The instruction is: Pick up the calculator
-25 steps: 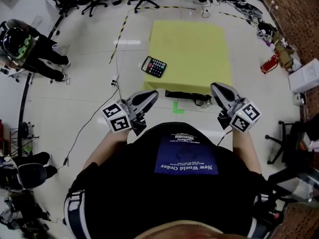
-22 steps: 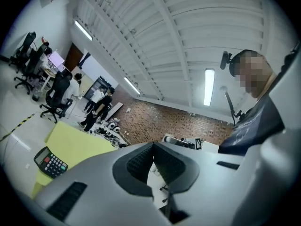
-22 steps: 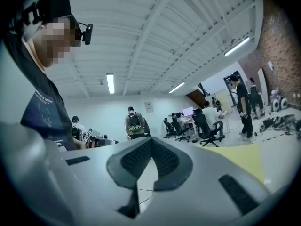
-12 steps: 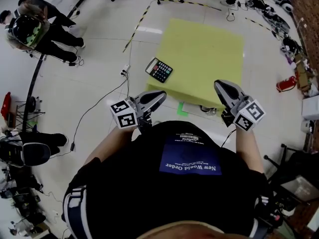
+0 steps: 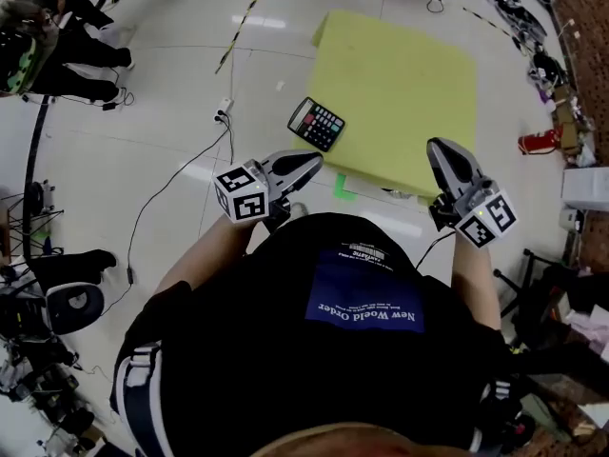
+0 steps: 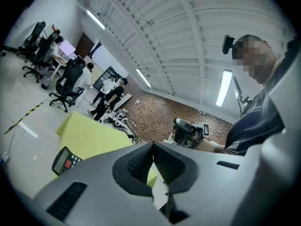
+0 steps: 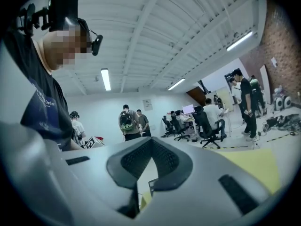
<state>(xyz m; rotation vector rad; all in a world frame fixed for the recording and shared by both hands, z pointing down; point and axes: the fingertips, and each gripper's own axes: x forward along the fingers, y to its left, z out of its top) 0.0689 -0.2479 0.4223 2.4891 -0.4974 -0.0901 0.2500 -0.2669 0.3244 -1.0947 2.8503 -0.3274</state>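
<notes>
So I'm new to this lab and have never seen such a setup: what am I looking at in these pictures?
A person holds a two-jaw gripper in each hand; there is no robot. The top-down picture comes from a camera on the person's head. The other two come from cameras riding on the left gripper and right gripper, looking along their jaws. Both are shut and empty. Ahead, the calculator lies at the left edge of a yellow surface, untouched.
</notes>
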